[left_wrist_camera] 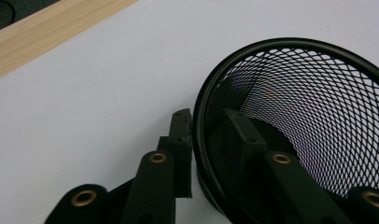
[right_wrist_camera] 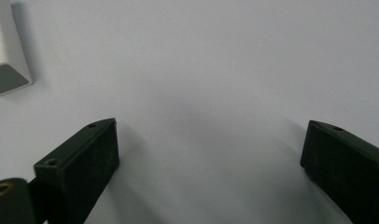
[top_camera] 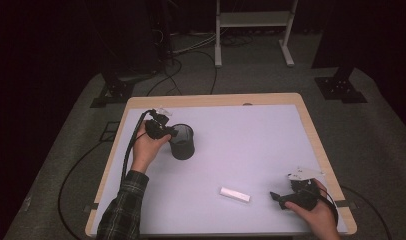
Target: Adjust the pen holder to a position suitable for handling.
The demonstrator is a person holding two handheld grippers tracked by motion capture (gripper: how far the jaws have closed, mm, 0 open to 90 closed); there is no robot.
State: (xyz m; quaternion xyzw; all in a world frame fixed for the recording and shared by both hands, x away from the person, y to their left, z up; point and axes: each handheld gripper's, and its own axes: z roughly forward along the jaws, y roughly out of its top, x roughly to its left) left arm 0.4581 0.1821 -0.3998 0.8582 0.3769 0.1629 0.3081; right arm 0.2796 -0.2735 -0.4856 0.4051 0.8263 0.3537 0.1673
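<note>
While the left gripper [left_wrist_camera: 208,123] clamped the rim of the black mesh cup [left_wrist_camera: 318,121], one jaw stood outside the wall and the other inside; the cup's base was cut off in that gripper's view. From above, the cup [top_camera: 182,141] stood upright at the table's [top_camera: 271,130] left. Resting low at the right, the right gripper [top_camera: 277,197] gaped wide and empty, with the white block [top_camera: 235,194] nearby, half cropped in its own view.

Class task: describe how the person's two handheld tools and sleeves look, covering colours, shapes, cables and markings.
Both tools are black. The left tool trails a black cable, has brass-coloured rivets on its linkage and a clear plate on top. The right tool carries a pale three-cornered plate. The left arm wears a dark plaid sleeve.
</note>
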